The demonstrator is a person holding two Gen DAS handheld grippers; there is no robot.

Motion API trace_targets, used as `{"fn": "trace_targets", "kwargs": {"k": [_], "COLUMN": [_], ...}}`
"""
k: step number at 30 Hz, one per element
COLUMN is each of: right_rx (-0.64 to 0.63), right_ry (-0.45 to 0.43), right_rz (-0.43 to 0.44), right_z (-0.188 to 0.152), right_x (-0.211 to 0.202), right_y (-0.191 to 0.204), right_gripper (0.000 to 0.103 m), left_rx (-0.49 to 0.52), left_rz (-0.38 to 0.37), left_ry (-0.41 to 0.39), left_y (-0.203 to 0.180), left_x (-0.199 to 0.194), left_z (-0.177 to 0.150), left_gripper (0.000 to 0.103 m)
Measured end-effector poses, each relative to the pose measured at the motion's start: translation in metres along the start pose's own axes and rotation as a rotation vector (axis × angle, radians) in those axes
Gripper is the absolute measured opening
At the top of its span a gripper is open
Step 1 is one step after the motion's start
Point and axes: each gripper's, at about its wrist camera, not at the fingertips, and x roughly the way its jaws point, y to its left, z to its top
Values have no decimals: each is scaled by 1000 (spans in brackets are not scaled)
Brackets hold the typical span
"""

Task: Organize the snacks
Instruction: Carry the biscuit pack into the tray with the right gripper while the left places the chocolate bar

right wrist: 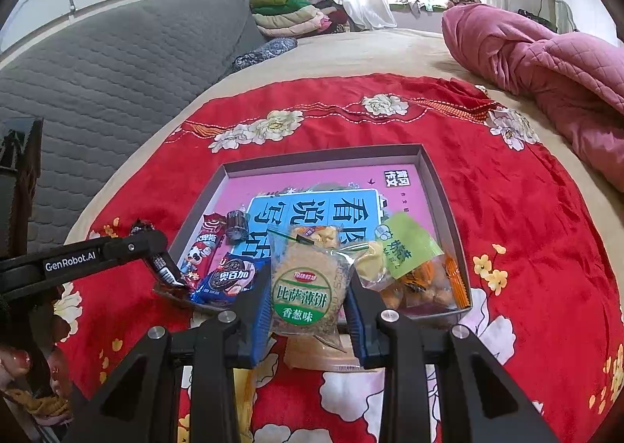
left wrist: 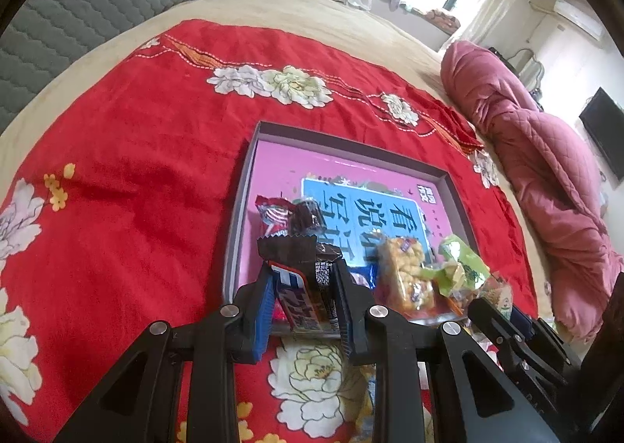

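My left gripper is shut on a dark brown snack bar with a blue and white label, over the near left corner of the grey-rimmed box. In the right wrist view my right gripper is shut on a clear cracker packet with a green label, at the box's near edge. Inside the box lie a red packet, a small dark cake, a blue cookie packet, a green packet and an orange snack bag. The left gripper shows there too.
The box sits on a red flowered cloth spread over a beige bed. A rolled pink quilt lies at the right, a grey quilted headboard at the left. Folded bedding is stacked at the back. The right gripper is close beside my left one.
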Motion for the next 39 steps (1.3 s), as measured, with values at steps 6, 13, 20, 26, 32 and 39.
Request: {"fn": "trace_targets", "kwargs": {"k": [6, 13, 20, 26, 32, 39], "right_rx": [-6, -13, 12, 34, 47, 65], "right_ry": [7, 28, 49, 49, 43, 17], "right_rz": [-6, -26, -54, -68, -73, -71], "right_z": [3, 9, 14, 15, 16, 18], "right_x": [10, 32, 50, 53, 51, 40], "right_y": [2, 4, -3, -9, -12, -16], "right_gripper": [34, 34, 34, 34, 36, 43], "left_rx": [2, 4, -11, -10, -3, 7], "left_rz": [-7, -3, -21, -20, -15, -11], "left_ry": [15, 34, 44, 50, 48, 44], "left_y": [1, 1, 5, 5, 3, 1], "left_x": [14, 30, 38, 39, 36, 31], "left_z": [5, 7, 9, 8, 8, 10], "left_gripper": [29, 29, 30, 40, 50, 55]}}
